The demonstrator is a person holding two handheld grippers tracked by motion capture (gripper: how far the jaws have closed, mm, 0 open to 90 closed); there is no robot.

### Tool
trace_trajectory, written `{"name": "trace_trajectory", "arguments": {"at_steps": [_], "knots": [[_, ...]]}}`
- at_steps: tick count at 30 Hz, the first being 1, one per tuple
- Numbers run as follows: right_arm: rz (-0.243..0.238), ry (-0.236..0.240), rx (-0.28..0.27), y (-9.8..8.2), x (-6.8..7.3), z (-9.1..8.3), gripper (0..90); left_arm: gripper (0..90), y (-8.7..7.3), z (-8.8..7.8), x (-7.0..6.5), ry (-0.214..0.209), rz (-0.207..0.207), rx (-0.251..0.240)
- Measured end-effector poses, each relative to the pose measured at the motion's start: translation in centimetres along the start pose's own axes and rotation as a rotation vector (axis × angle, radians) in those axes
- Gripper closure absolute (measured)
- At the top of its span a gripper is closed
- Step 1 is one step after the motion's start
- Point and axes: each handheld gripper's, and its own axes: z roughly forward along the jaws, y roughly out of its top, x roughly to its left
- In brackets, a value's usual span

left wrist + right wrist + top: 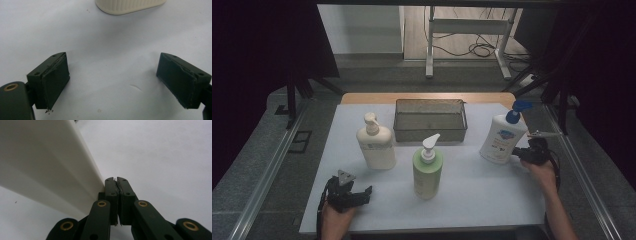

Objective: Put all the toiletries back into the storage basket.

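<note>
Tongs on the right (518, 155) are pinched fully together with nothing between them, tips pressed against the lower side of the white bottle with the blue pump (503, 136), which leans away from them. Left tongs (360, 192) sit spread wide over bare white mat (482, 195), gripping nothing. Cream pump bottle (375, 142) stands just ahead of them, green bottle (427, 167) off to their right.

The white plastic pump bottle with the blue head (502, 137) looks smooth and faintly glossy, like the cream plastic pump bottle (375, 145) and the pale green plastic pump bottle (427, 172). The dark wire-mesh metal basket (430, 131) looks rough. The desk's white sheet (482, 190) is matt; the black right gripper (116, 180) looks matt plastic with brass-coloured rivets
</note>
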Motion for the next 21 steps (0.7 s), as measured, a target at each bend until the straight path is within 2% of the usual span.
{"name": "trace_trajectory", "arguments": {"at_steps": [11,15,21], "knots": [[-0.032,0.005,0.019,-0.6,1.5,-0.1,86.1,10.6,0.0,0.0,0.0,0.0,0.0,0.0],[-0.043,0.022,0.025,-1.0,2.3,0.0,84.5,10.6,0.0,0.0,0.0,0.0,0.0,0.0],[-0.045,0.024,0.028,-1.2,2.5,0.2,83.2,10.6,0.0,0.0,0.0,0.0,0.001,0.0]]}}
